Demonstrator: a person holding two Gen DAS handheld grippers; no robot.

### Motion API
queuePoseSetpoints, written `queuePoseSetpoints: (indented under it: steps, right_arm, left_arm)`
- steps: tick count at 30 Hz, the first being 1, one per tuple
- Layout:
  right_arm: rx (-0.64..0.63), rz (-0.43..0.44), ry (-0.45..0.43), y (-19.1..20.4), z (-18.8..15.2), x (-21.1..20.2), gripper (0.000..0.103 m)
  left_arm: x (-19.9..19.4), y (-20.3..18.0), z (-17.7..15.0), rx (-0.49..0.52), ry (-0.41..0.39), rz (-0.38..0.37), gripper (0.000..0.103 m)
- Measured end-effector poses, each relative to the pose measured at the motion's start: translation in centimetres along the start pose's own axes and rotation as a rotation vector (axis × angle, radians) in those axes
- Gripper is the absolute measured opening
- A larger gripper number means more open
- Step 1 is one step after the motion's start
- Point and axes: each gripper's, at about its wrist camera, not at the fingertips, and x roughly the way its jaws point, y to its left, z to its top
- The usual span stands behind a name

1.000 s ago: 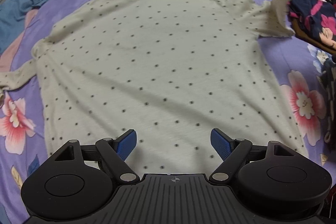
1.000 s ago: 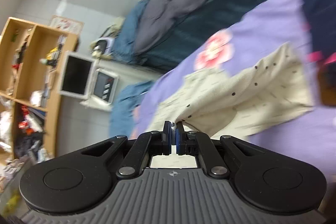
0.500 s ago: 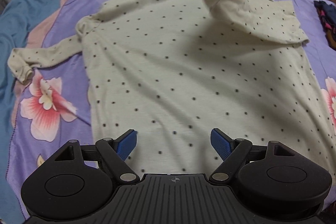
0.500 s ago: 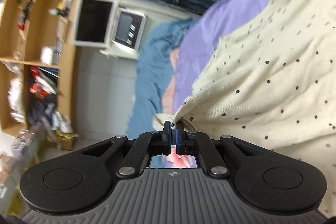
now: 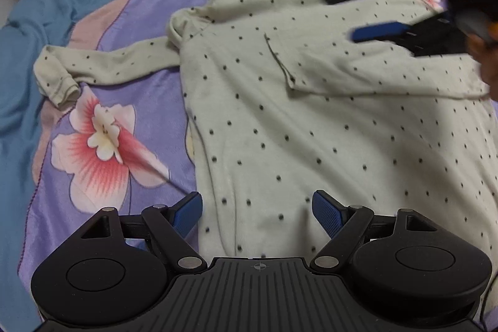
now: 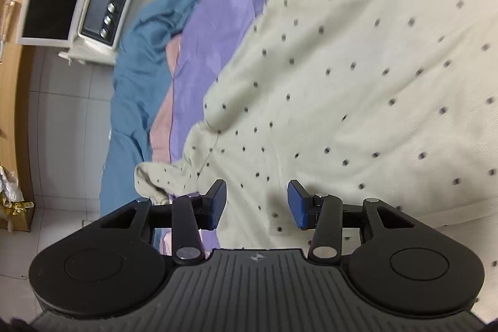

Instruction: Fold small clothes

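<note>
Two hand-held grippers, left (image 5: 257,212) and right (image 6: 257,204), hover with jaws apart over the shirt (image 5: 311,120); one sleeve (image 5: 373,67) lies folded inward. Other sleeve (image 5: 102,64) lies outstretched on the bed (image 5: 149,101), likely next.

My purple floral bedsheet (image 5: 102,101), teal blanket (image 5: 37,21) bunched along its edge, white appliance with round buttons (image 6: 104,11) beside a dark-screened monitor (image 6: 51,2), wooden shelf (image 6: 12,101), grey tiled floor (image 6: 62,120)

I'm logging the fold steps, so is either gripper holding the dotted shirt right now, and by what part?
Nothing is held. The left gripper and right gripper are both open over the shirt.
</note>
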Motion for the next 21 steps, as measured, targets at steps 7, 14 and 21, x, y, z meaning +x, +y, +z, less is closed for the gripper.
queuePoseSetpoints:
  steps: [7, 14, 21]
  right_arm:
    - [-0.084, -0.242, -0.251, -4.0, -0.8, -9.3, 0.061]
    - [0.008, -0.415, -0.330, -9.5, -3.7, -14.9, 0.063]
    - [0.103, -0.472, -0.322, -11.9, -7.5, -15.9, 0.063]
  left_arm:
    - [1.1, 1.4, 3.7, -0.087, -0.121, -0.063, 0.103]
    - [4.2, 0.7, 8.8, -0.105, -0.159, -0.124, 0.103]
    - [8.0, -2.0, 12.0, -0.022, -0.112, -0.095, 0.096]
